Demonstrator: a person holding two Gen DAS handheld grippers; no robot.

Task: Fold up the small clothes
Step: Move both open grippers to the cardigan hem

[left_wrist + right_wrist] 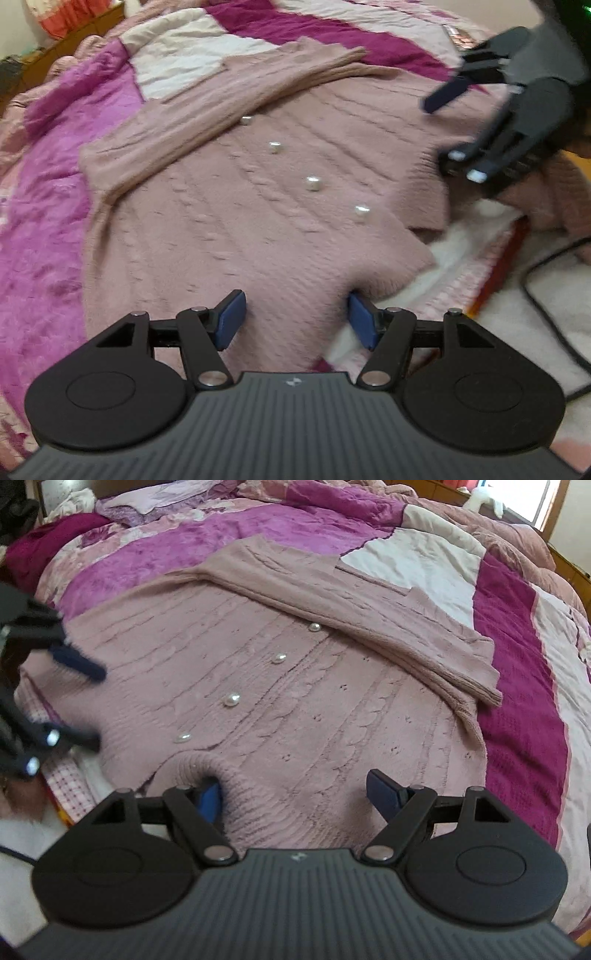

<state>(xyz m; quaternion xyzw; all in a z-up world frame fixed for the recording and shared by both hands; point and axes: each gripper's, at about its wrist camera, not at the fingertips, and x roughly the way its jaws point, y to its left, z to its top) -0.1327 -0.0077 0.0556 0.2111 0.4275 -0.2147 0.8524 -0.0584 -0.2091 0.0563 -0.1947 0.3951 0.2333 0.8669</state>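
A pink knit cardigan (258, 206) with pearl buttons (313, 183) lies flat on the bed, one sleeve (207, 110) folded across its upper part. My left gripper (295, 319) is open, its fingers straddling the cardigan's near edge. My right gripper (295, 794) is open over the cardigan's ribbed hem (229, 775), with the left blue pad (208, 801) tucked under a raised fold of knit. The cardigan (295, 709) and its buttons (232, 700) fill the right wrist view. Each gripper shows in the other's view: the right one (458, 122), the left one (74, 701).
A magenta, pink and white patchwork quilt (517, 686) covers the bed. White fluffy fabric (517, 332) and a black cable (546, 295) lie at the bed's right edge. Wooden furniture (74, 33) stands beyond the bed.
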